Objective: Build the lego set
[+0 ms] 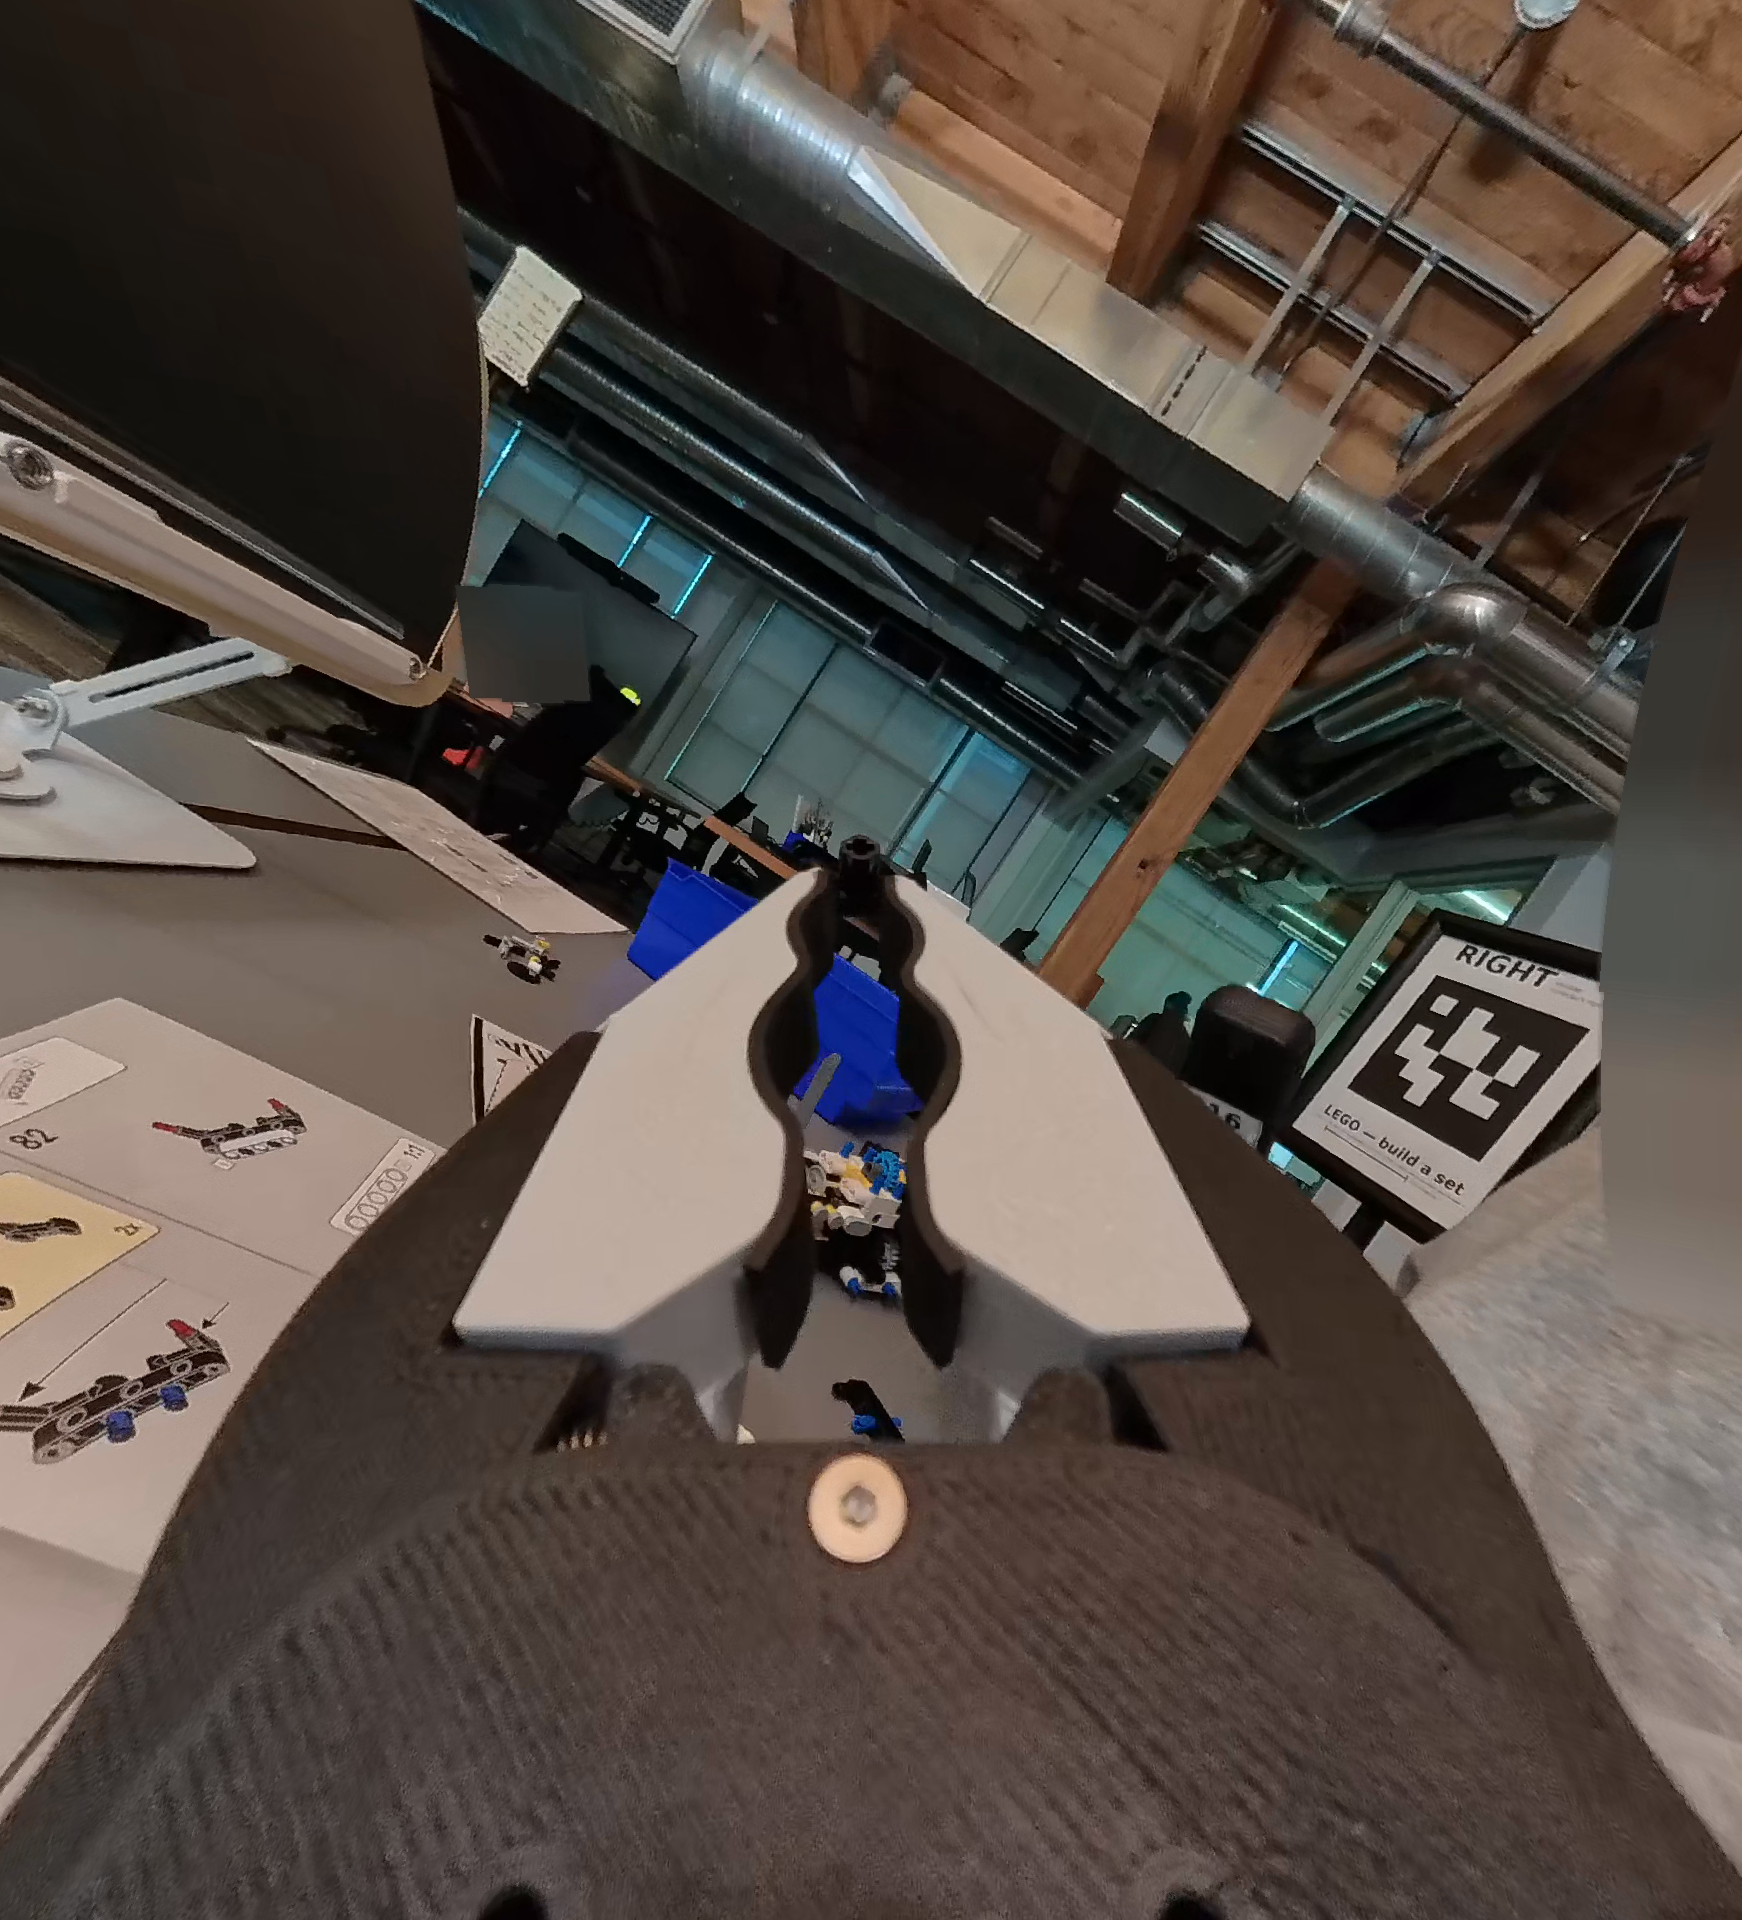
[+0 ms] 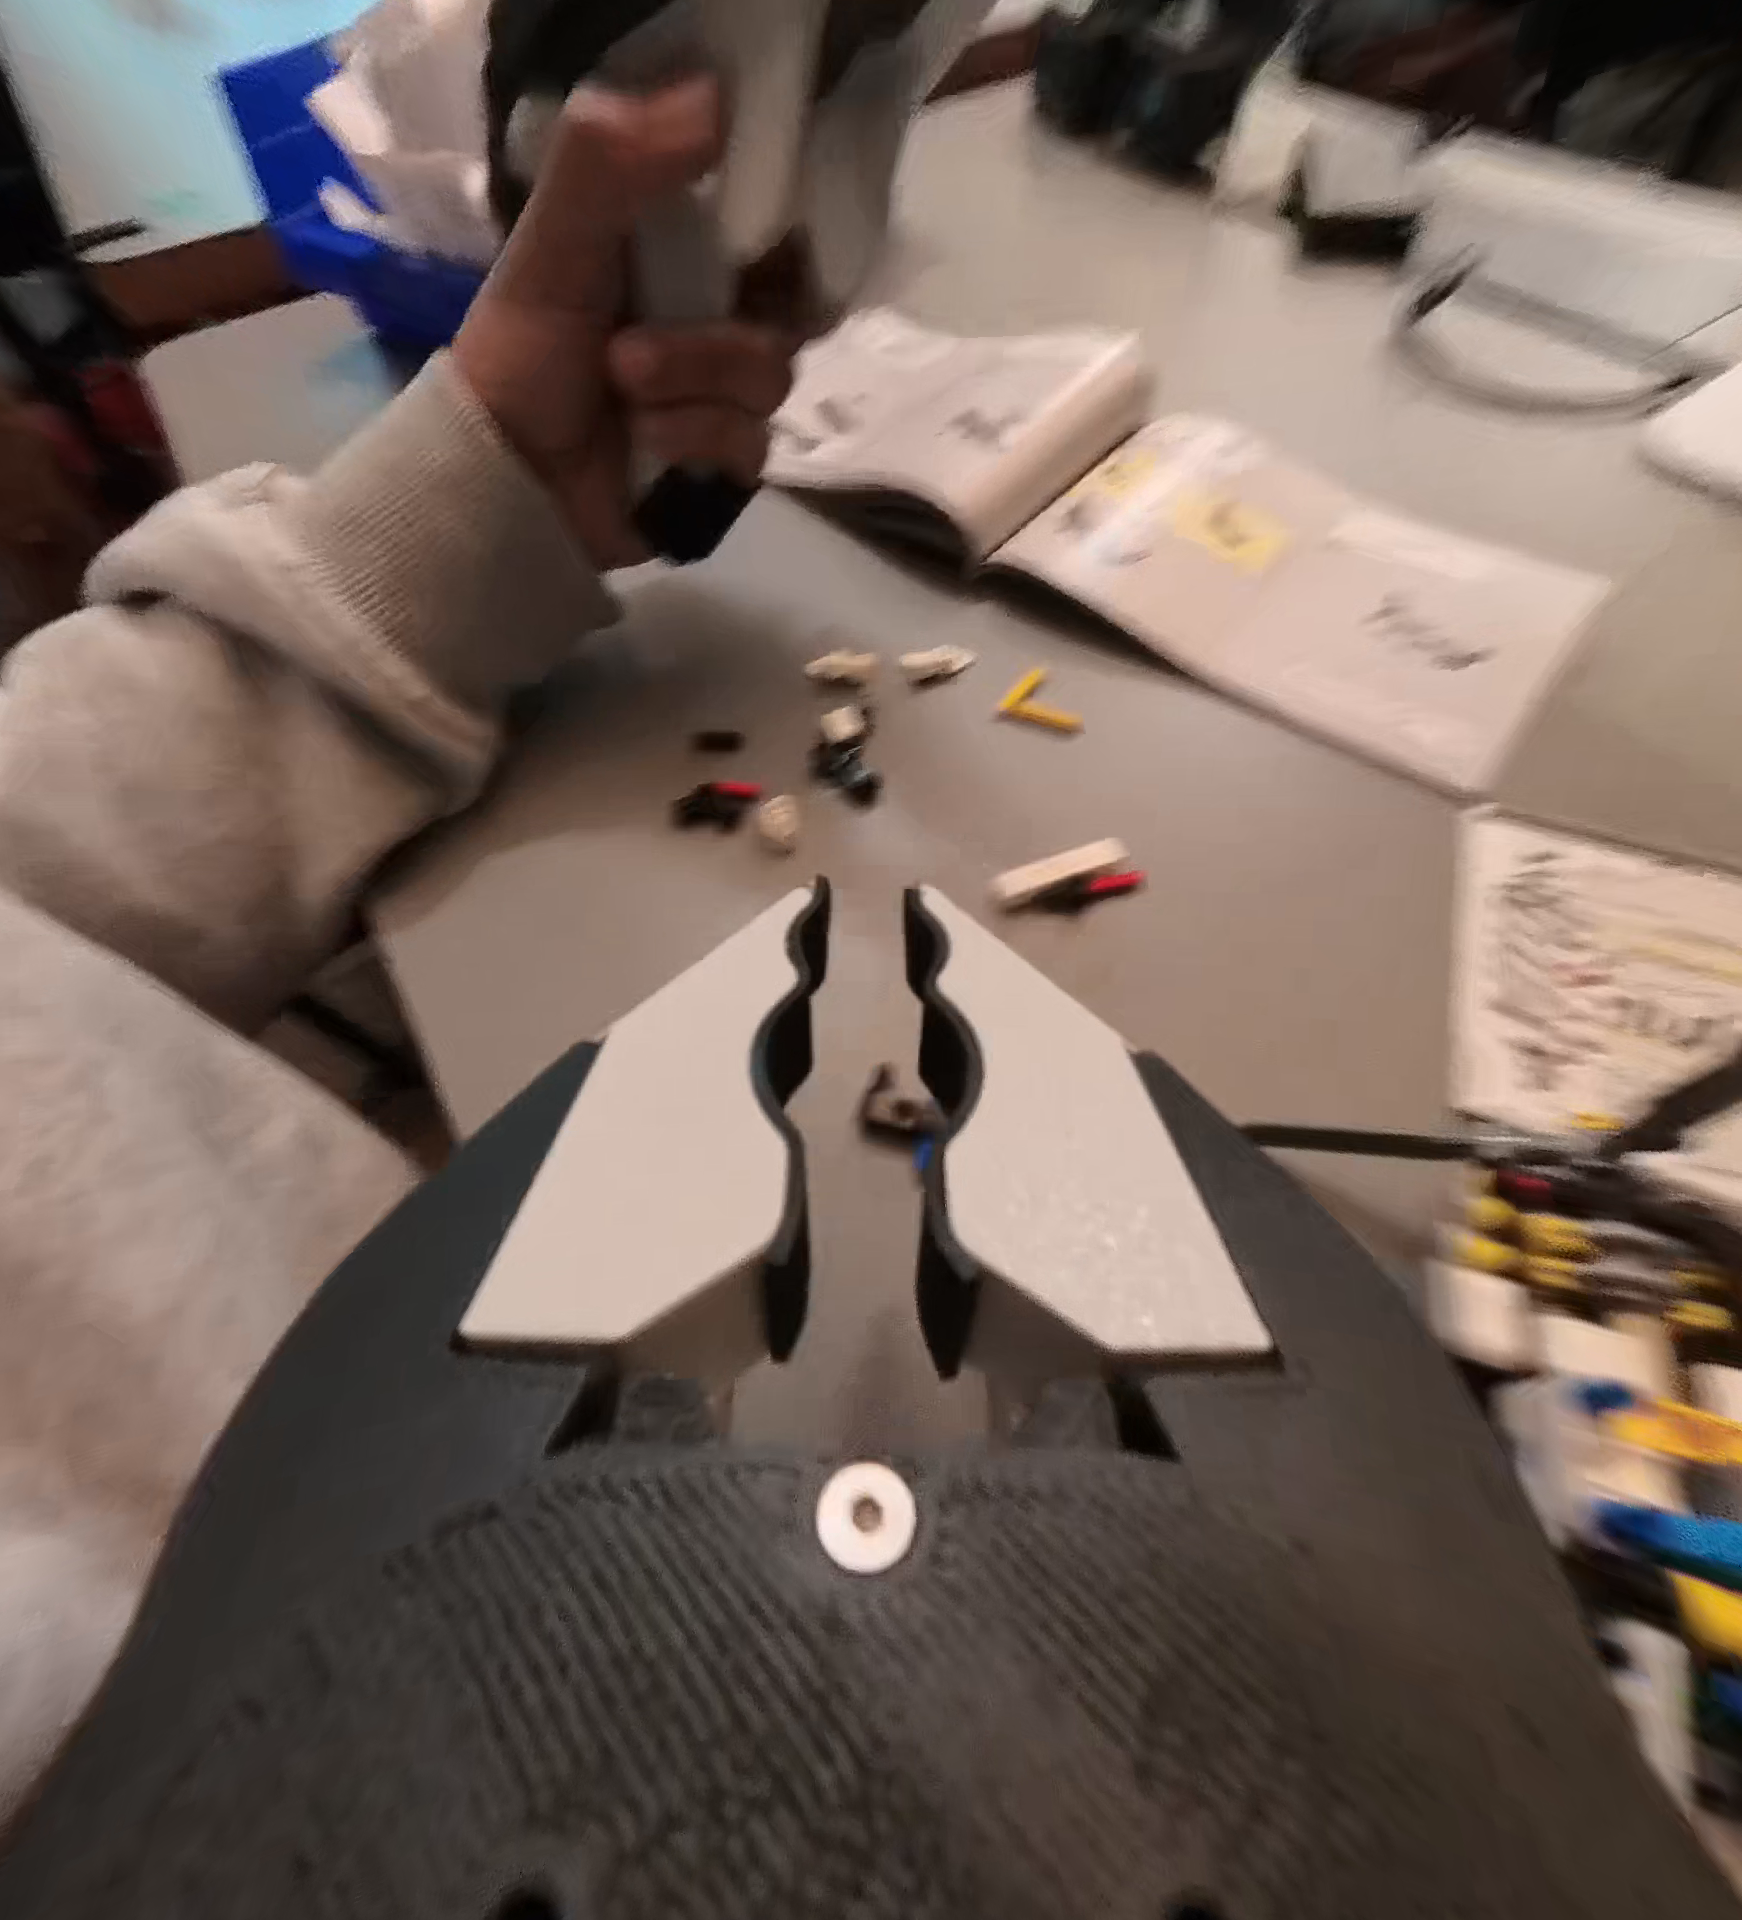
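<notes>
My left gripper is tilted upward, above the table, and shut on a small black Lego pin that sticks out past its tips. A white, blue and yellow Lego assembly shows through the gap between its fingers. My right gripper is open and empty, low over the grey table. Several loose Lego pieces lie ahead of it: a tan beam with a red pin, yellow pins and black and tan bits. A small black piece lies between its fingers. The view is blurred.
An open instruction booklet lies left of my left gripper and shows in the right wrist view. Blue bins, a monitor stand and a marker card are near. A person's sleeved hand holds the other gripper. A partial Lego model sits at right. Left tips to right tips: about 20 centimetres.
</notes>
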Demonstrator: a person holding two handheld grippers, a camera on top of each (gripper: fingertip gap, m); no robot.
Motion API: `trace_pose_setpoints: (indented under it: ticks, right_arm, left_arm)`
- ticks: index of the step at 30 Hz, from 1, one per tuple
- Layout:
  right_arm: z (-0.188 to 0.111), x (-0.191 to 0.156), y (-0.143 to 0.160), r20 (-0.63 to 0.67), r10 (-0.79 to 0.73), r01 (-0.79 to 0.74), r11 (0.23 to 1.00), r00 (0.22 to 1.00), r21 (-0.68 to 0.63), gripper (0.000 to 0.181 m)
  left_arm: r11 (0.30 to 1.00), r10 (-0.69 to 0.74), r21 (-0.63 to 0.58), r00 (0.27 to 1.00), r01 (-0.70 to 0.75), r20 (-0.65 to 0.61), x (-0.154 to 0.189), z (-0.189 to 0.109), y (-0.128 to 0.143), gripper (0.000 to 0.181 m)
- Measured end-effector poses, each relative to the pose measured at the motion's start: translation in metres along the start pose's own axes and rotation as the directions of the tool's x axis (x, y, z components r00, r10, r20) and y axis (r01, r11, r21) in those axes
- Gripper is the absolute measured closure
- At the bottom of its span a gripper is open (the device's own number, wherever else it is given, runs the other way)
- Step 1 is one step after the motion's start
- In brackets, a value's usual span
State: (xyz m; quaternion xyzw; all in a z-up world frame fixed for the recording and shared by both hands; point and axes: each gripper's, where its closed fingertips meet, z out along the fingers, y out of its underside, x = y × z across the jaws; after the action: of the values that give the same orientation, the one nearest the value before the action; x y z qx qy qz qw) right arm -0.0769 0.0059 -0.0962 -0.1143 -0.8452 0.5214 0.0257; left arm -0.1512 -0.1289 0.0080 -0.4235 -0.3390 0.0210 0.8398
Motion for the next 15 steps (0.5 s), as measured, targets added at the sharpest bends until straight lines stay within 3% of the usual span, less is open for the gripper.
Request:
trace_pose_setpoints:
  ticks: [3,5,9,15]
  right_arm:
    - [0.017,-0.027,0.038,0.084,0.030,-0.010,0.975,0.996,-0.222,0.161]
    - [0.024,-0.037,0.052,0.096,0.005,0.023,0.955,0.995,-0.294,0.161]
    - [0.033,-0.049,0.056,0.116,0.023,0.016,0.946,0.993,-0.323,0.163]
    - [0.052,-0.038,0.053,0.066,0.023,0.001,0.942,0.998,-0.335,0.154]
  left_arm:
    - [1.000,0.006,-0.004,1.000,-0.006,0.010,-0.001,0.000,0.001,0.175]
    - [1.000,0.009,-0.007,1.000,-0.008,0.013,-0.001,0.000,0.002,0.175]
    - [1.000,0.003,0.000,1.000,-0.003,0.004,0.001,0.000,0.001,0.176]
    - [1.000,-0.002,0.020,1.000,0.002,-0.001,0.002,-0.001,-0.003,0.176]
